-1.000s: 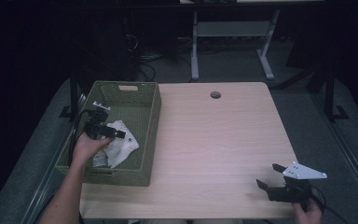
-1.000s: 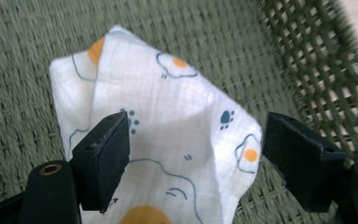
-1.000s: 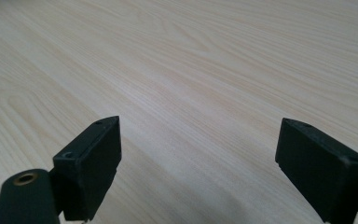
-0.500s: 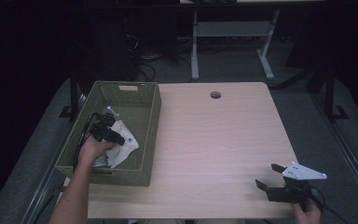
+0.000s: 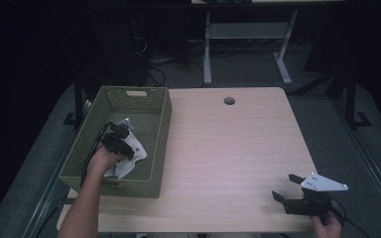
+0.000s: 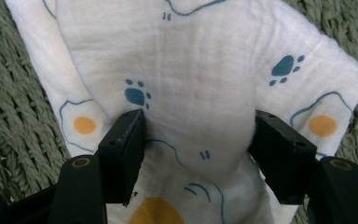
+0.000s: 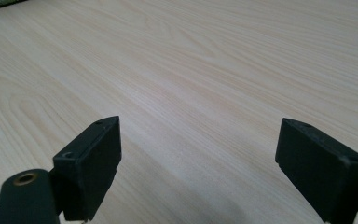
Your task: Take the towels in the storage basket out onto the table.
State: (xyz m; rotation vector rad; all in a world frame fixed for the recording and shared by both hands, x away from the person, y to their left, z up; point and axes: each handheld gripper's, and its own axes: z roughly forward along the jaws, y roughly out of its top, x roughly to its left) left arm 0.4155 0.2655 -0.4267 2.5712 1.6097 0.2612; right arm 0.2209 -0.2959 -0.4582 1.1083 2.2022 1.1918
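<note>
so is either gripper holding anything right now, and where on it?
Nothing held yet. The left gripper is open, its jaws astride a raised fold of the cloth in the basket. The right gripper is open over the table.

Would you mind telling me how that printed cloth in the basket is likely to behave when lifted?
The cloth looks soft and rumpled, so it will probably droop rather than hold shape. It appears thin, likely light. Its woven surface should resist slipping between the left gripper jaws.

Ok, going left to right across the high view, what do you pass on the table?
Green basket with the left claw on the white printed cloth inside it → round hole in the tabletop → right claw near the front right corner.
</note>
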